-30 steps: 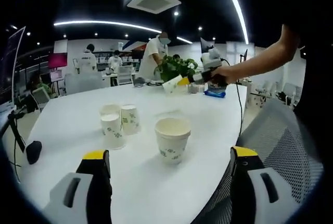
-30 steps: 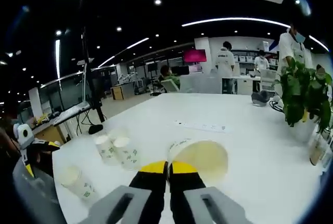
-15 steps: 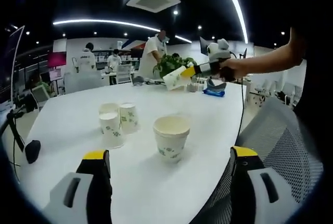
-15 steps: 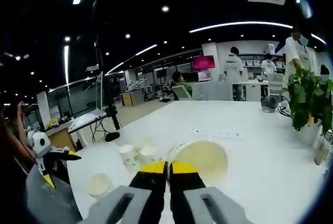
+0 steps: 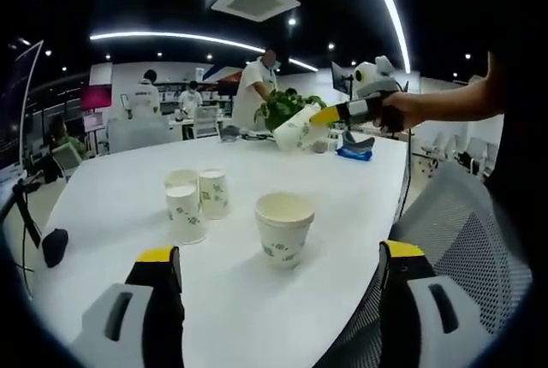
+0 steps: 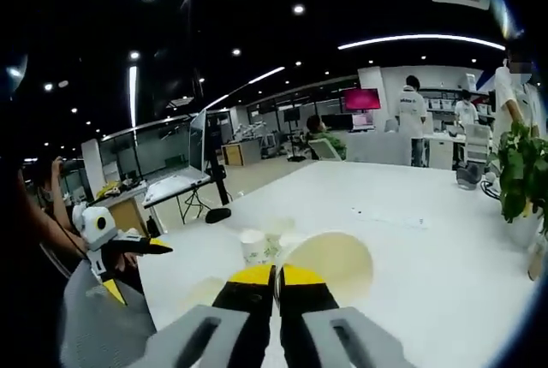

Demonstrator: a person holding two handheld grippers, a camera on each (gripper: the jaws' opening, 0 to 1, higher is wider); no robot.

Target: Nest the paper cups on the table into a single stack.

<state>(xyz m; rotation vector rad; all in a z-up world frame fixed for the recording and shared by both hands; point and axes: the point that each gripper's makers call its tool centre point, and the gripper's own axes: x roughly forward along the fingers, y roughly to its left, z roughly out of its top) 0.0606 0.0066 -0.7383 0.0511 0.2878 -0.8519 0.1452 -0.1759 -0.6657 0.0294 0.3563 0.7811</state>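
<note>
- Table (image 5: 103, 205): white, carries every loose cup.
- Large paper cup (image 5: 283, 229): stands upright near my spread, empty left gripper (image 5: 278, 299); I judge it light and thin-walled, easily crushed, best pinched at the stiff rolled rim.
- Held paper cup (image 6: 330, 265): my right gripper (image 6: 276, 276) is clamped on its rim, airborne; since a second ago it has risen higher above the table.
- Small paper cups (image 5: 195, 201): clustered, upright, beside the large one; unmoved.

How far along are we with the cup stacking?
Early on. No single stack yet. In hand: the right gripper is shut on a paper cup, held in the air above the table. Left: the wide cup and three small cups stand loose. The left gripper is open.
</note>
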